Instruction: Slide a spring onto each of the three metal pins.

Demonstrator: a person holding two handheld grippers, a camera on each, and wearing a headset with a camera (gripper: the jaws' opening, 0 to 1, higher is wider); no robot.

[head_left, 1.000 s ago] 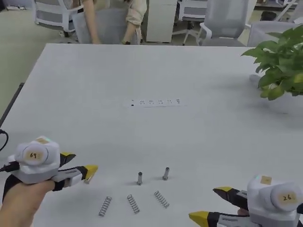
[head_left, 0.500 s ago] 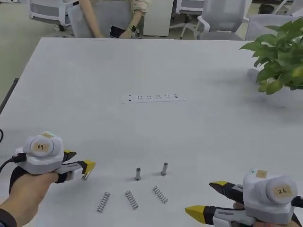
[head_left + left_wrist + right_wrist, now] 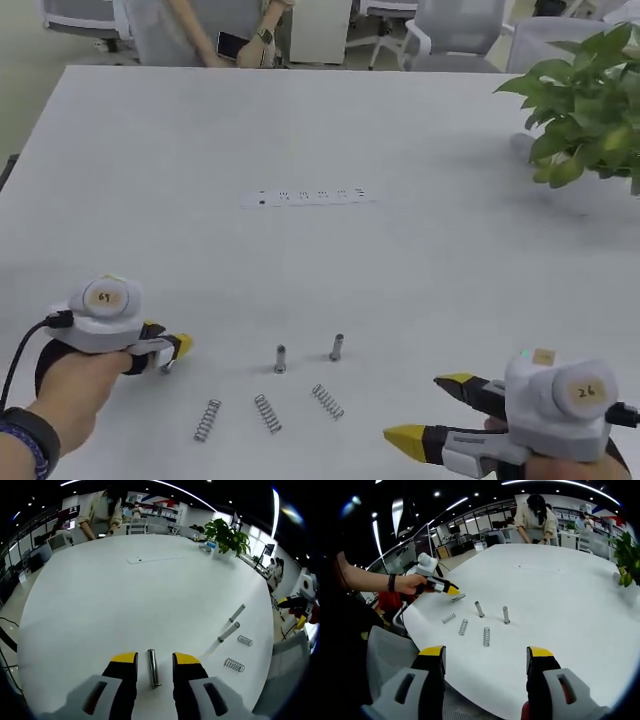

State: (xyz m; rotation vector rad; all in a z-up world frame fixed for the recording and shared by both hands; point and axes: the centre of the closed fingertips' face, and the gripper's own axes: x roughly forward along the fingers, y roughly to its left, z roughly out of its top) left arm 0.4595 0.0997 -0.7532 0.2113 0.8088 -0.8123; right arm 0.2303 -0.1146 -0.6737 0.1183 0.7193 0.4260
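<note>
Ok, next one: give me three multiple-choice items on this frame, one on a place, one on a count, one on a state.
1. Where is the third pin?
A. Lying on the table between the left tongs
B. Standing upright with the other two
C. Held in the right tongs

2. How many springs lie on the table?
A. Two
B. Three
C. Five

3. How do the right tongs stand?
A. Shut on a spring
B. Open, holding nothing
C. Shut on a pin

Answers:
1. A: the left gripper view shows the pin flat on the table, with a gap to each jaw.
2. B: the head view shows three springs in a row.
3. B: the right gripper view shows the jaws wide apart with nothing between them.
</note>
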